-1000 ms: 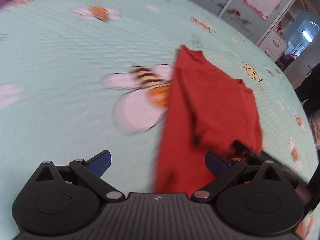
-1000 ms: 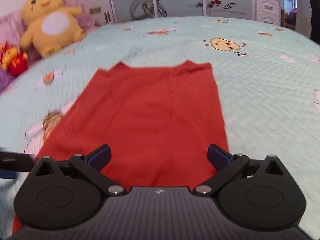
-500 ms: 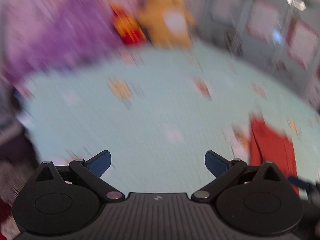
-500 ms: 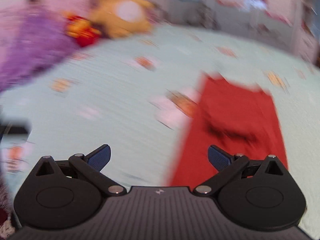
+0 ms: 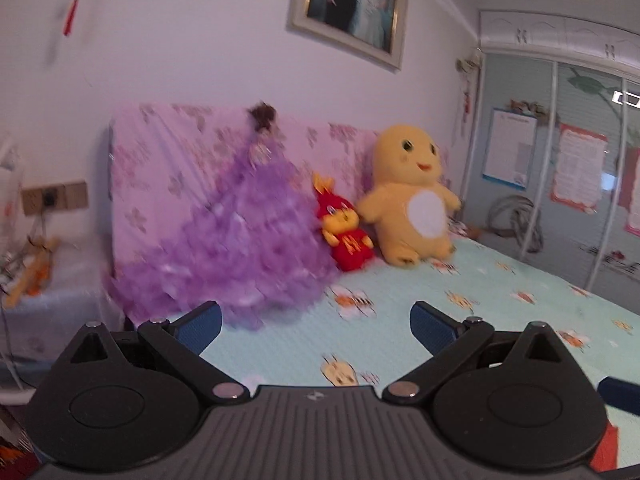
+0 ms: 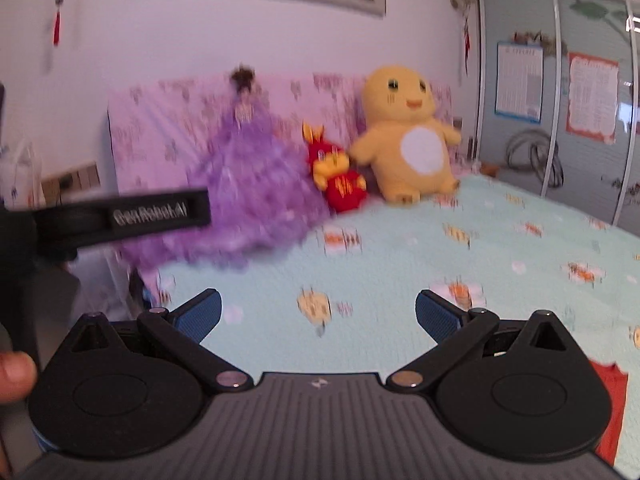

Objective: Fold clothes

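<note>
Only a corner of the red garment (image 6: 610, 396) shows, at the lower right of the right wrist view, lying on the mint bedspread (image 6: 400, 264); a red sliver of the garment (image 5: 604, 450) sits at the lower right of the left wrist view. My left gripper (image 5: 316, 326) is open and holds nothing, lifted above the bedspread (image 5: 500, 300) and facing the headboard. My right gripper (image 6: 318, 316) is open and holds nothing, also raised away from the garment. The other gripper's black body (image 6: 120, 216) crosses the left side of the right wrist view.
A purple-gowned doll (image 5: 240, 232), a small red plush (image 5: 346, 236) and a big yellow plush (image 5: 412, 204) lean on the pink headboard (image 5: 168, 160). A sliding-door wardrobe (image 5: 580, 160) stands right. A bedside stand (image 5: 44, 280) is left. A thumb (image 6: 14, 376) shows.
Both grippers have swung up and left, away from the red garment toward the head of the bed. The garment has slid from the centre of view to the lower right corner. Both stayed open.
</note>
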Demonstrator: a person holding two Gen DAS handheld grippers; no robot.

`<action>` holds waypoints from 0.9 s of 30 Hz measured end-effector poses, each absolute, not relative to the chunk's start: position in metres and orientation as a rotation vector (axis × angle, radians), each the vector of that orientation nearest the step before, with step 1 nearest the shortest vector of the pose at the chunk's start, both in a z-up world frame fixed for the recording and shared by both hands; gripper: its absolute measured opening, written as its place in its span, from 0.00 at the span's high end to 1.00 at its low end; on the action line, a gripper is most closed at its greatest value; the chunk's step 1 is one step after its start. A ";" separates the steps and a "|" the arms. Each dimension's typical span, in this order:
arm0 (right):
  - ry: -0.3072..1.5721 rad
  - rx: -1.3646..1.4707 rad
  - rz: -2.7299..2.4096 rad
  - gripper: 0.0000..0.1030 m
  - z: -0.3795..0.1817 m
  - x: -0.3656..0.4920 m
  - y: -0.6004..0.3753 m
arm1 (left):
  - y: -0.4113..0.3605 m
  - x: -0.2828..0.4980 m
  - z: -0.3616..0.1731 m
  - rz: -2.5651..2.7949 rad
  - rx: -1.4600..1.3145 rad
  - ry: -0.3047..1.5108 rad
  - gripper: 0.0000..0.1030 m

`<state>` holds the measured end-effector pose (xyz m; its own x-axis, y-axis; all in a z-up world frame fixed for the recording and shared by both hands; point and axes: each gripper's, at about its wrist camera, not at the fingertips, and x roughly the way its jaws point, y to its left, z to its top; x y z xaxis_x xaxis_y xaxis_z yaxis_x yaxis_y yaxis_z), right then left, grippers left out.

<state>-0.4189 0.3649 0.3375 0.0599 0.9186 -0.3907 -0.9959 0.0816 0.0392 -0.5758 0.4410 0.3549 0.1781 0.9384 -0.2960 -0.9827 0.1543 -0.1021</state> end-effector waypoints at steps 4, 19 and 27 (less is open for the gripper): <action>0.267 -0.254 1.509 0.01 0.363 -0.431 0.368 | 0.448 -0.580 0.370 1.399 -0.269 0.153 0.00; 0.223 -0.142 1.498 0.01 0.374 -0.428 0.405 | 0.474 -0.598 0.380 1.506 -0.233 0.204 0.00; 0.229 -0.167 1.468 0.01 0.357 -0.431 0.419 | 0.490 -0.599 0.366 1.487 -0.298 0.253 0.00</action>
